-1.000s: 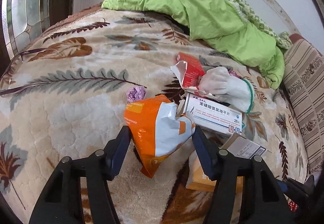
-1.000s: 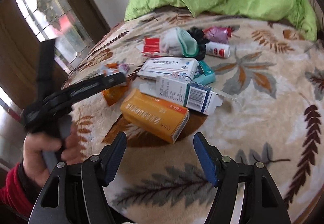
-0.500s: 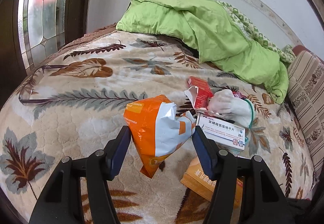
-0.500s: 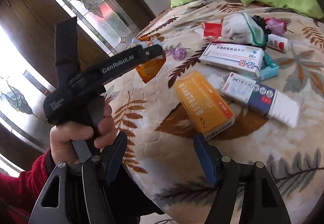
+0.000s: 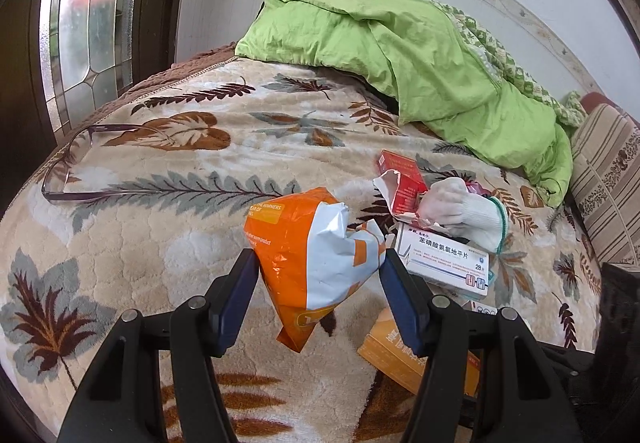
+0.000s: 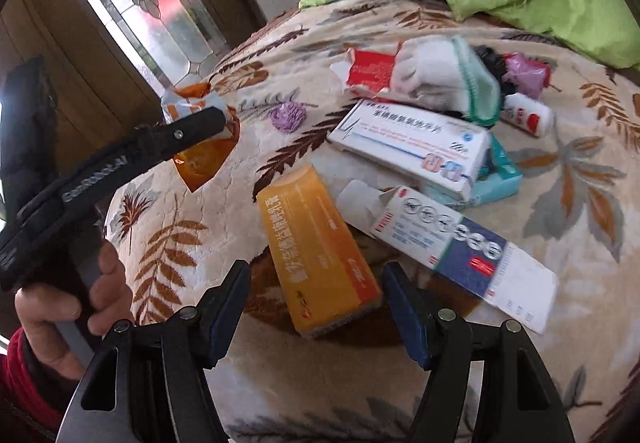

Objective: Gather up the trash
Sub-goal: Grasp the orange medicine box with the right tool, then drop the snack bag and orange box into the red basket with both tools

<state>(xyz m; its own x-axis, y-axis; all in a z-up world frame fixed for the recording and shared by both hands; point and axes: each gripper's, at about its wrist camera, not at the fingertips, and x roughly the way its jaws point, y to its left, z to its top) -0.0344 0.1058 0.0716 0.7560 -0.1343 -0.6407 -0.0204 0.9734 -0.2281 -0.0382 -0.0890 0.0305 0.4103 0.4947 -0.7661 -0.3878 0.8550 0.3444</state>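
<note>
A bare hand (image 6: 68,307) in a red sleeve grips the handle of the left tool (image 5: 318,267), which points forward and down over the bed (image 5: 132,219). Its two pads are clamped on the sides of a crumpled orange and white packet (image 5: 312,255), which hangs clear above the leaf-patterned blanket. A second ago the packet sat low among the litter; now it is higher and the purple wad (image 6: 289,115) lies uncovered just beyond the tool's tip. The right tool (image 6: 316,307) tilts steeply down with its jaws apart and nothing pressed between them; the near end of an orange carton (image 6: 316,251) lies in the gap, resting on the bed. A second ago this carton lay ahead of the tool, not between its jaws. Further ahead lie a white medicine box (image 6: 408,139), a blue and white box (image 6: 452,239) to the right, and a white glove (image 6: 436,75).
</note>
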